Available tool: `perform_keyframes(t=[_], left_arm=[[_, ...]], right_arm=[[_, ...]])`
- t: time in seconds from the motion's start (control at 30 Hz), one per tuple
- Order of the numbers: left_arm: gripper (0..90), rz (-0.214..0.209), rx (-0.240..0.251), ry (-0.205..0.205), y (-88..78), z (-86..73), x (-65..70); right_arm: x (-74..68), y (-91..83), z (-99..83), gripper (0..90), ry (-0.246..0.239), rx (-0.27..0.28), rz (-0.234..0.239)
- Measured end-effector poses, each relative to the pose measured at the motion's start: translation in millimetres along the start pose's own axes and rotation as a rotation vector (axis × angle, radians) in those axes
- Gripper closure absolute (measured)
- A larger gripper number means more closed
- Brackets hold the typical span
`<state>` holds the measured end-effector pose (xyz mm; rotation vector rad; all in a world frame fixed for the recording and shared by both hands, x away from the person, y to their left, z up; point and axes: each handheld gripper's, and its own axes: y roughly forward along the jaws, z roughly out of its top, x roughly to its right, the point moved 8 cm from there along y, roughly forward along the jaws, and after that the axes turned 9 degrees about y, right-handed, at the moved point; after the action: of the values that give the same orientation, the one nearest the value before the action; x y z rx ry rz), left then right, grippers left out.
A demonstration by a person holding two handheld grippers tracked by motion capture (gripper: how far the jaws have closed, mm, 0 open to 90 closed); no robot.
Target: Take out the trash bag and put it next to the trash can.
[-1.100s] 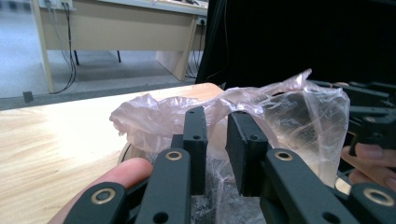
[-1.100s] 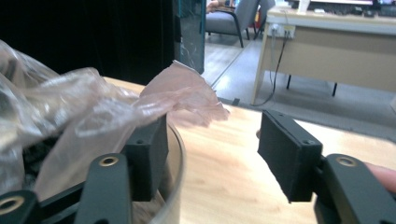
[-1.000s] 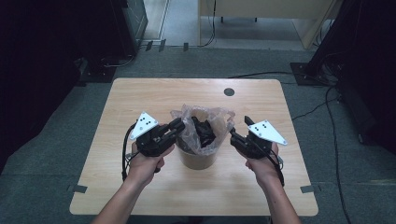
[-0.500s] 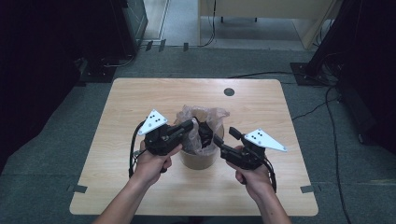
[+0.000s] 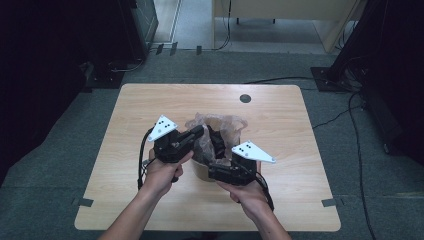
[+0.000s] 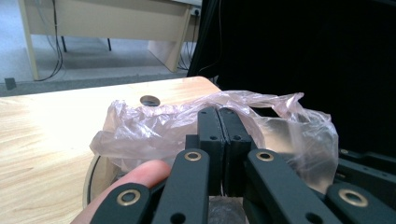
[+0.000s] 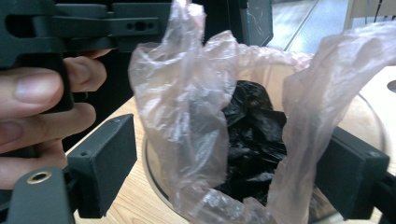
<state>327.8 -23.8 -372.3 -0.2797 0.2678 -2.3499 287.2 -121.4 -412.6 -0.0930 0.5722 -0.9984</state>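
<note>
Thin translucent plastic bag [image 5: 216, 131], pinkish, crumpled, lining round bin [image 5: 202, 171] near middle of tabletop [image 5: 300, 145]; bag mouth open, rim ragged and standing up. Black crumpled stuff [image 7: 252, 140] inside bag. Left tongs [image 5: 199, 132] clenched on bag rim, left side. Right tongs [image 5: 212, 171] at near side, jaws just been opening, film between them, pads not pressing. Round hole [image 5: 245, 98] in tabletop beyond. Left hand [image 7: 42, 116] crowds right gripper view.
</note>
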Motion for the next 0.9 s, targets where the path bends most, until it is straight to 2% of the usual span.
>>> perform_keyframes(t=[0.07, 0.13, 0.2, 0.23, 0.27, 0.33, 0.4, 0.5, 0.63, 0.73, 0.9], left_arm=[[89.0, -0.001, 0.004, -0.002, -0.8, 0.5, 0.6], [88.2, -0.007, 0.012, -0.001, -2.2, 0.7, 1.4], [79.8, -0.026, 0.021, 0.006, -4.3, 0.6, 2.7], [75.4, -0.028, 0.024, 0.01, -5.3, 0.4, 3.0], [71.0, -0.033, 0.024, 0.012, -6.4, 0.0, 2.9], [61.2, -0.036, 0.023, 0.013, -8.3, -0.9, 2.1], [51.8, -0.014, 0.018, 0.023, -10.4, -2.2, -0.5], [41.2, 0.024, 0.018, 0.032, -14.8, -3.7, -5.7], [34.7, 0.062, 0.028, 0.02, -22.7, -6.9, -15.4], [30.1, 0.072, 0.041, 0.028, -28.1, -12.6, -21.7], [24.1, 0.072, 0.045, 0.03, -34.4, -31.1, -31.0]], right_arm=[[-3.0, 3.7, -1.6, 14.1, -0.03, -0.003, -0.023], [-3.3, 8.3, -4.6, 16.9, -0.083, -0.007, -0.075], [0.6, 11.9, -6.4, 40.7, -0.125, 0.0, -0.153], [2.5, 13.2, -6.6, 46.8, -0.127, 0.004, -0.17], [4.2, 14.4, -6.4, 54.9, -0.123, 0.005, -0.172], [7.5, 15.8, -5.9, 77.3, -0.118, 0.008, -0.166], [8.9, 16.9, -5.4, 89.1, -0.089, -0.001, -0.128], [12.1, 17.2, -2.5, 90.0, -0.075, 0.011, -0.13], [12.5, 13.8, 4.5, 90.0, -0.064, 0.046, -0.127], [9.5, 10.0, 12.1, 90.0, -0.072, 0.082, -0.114], [6.0, 5.0, 24.2, 90.0, -0.084, 0.126, -0.106]])
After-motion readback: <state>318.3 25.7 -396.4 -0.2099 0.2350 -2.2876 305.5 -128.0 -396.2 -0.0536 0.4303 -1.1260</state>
